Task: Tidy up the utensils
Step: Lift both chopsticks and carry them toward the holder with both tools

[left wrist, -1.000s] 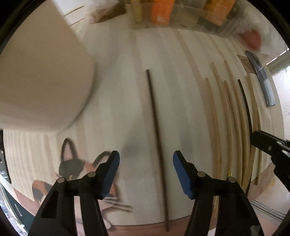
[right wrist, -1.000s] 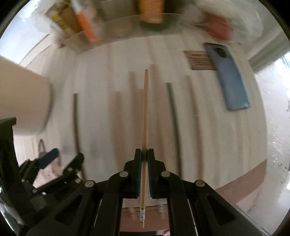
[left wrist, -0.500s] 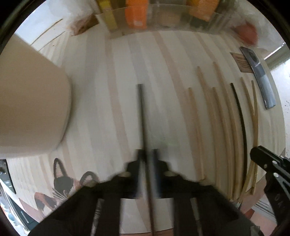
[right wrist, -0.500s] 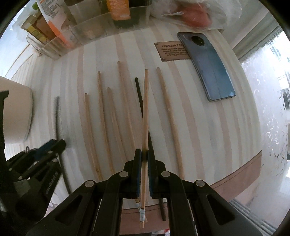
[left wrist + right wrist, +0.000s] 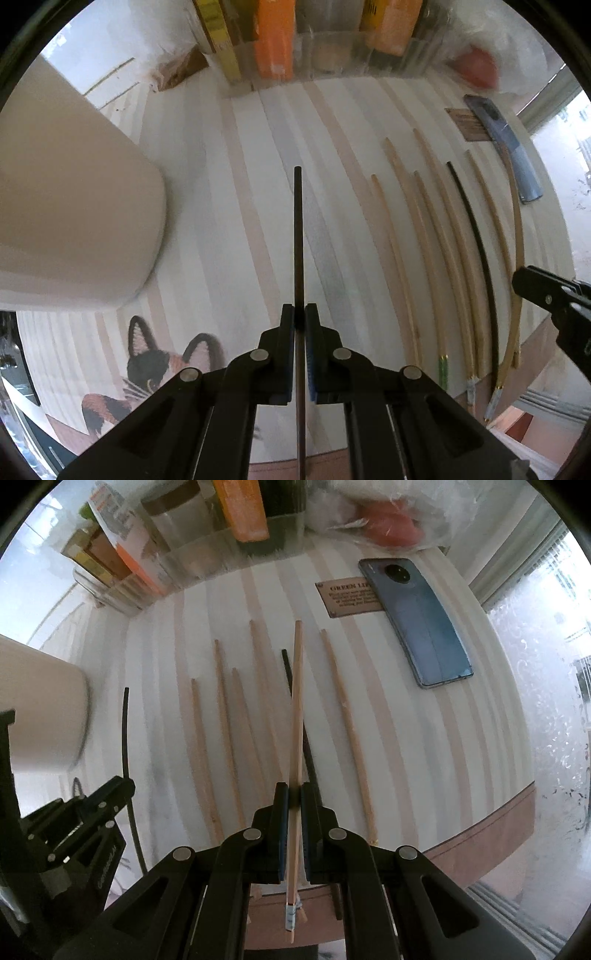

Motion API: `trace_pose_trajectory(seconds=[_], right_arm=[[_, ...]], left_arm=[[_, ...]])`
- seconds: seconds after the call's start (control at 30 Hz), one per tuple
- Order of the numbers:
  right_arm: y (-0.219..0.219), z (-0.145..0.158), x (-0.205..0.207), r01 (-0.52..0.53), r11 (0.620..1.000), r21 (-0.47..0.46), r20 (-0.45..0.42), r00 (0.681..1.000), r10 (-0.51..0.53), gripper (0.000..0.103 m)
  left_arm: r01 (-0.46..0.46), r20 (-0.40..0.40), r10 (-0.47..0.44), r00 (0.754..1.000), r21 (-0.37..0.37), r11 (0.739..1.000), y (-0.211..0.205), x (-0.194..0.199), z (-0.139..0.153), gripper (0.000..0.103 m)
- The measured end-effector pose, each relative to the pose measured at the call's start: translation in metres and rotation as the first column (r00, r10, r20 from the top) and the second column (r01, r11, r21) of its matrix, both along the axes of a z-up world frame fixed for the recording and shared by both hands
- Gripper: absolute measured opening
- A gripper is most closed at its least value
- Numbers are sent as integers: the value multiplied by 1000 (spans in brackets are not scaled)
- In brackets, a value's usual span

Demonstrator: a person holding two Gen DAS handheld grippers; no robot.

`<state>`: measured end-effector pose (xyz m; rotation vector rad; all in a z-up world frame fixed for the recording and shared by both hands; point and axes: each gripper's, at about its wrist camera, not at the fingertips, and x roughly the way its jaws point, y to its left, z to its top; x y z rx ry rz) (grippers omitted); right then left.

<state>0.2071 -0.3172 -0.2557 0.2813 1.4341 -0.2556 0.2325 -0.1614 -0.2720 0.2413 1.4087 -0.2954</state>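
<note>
Striped pale tabletop (image 5: 229, 229) beside frosted window (image 5: 546, 686)

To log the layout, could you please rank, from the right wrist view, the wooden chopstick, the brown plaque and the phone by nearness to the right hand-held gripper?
1. Wooden chopstick, clamped in the right hand-held gripper.
2. Brown plaque, far ahead, slightly right.
3. Phone, beside the plaque, farther right; nearly level with it, so 2 and 3 are close.
</note>
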Motion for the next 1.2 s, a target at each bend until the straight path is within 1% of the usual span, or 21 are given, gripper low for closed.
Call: trace_pose_trajectory(seconds=[0.13,0.17,0.33,0.37,0.53,0.67,0.8,0.9,1.03,1.07,1.2], right_arm=[[-3,18,-5,4,1000,18,36,999,-4,7],[-2,23,-5,4,1000,20,46,999,-5,7],[5,44,-9,17,1000,23,102,995,-19,7],[5,51,-10,20,999,27,120,993,-23,7],[11,81,-10,34,999,41,199,979,-41,7],[14,108,-8,38,998,48,261,964,-50,7],[16,140,-1,38,998,49,329,943,-52,7],[19,167,6,36,998,45,384,922,-50,7],[24,204,18,24,999,36,457,889,-38,7],[27,214,21,20,999,36,477,878,-35,7],[38,249,34,-4,999,35,545,839,-15,7]], left_arm=[[-9,26,10,1000,-36,999,7,2,21,3],[-9,36,10,999,-44,999,16,0,34,3],[0,92,9,996,-89,996,20,1,66,3],[1,106,10,994,-100,995,30,-4,75,3],[-2,160,27,987,-157,988,34,0,109,3],[3,214,45,976,-222,975,45,6,148,2],[19,279,66,958,-290,957,48,17,188,2],[43,340,75,937,-326,944,49,25,224,2],[71,414,87,906,-352,933,53,34,268,2],[77,434,92,896,-358,931,56,37,281,0],[80,477,118,871,-375,924,69,47,310,0]])
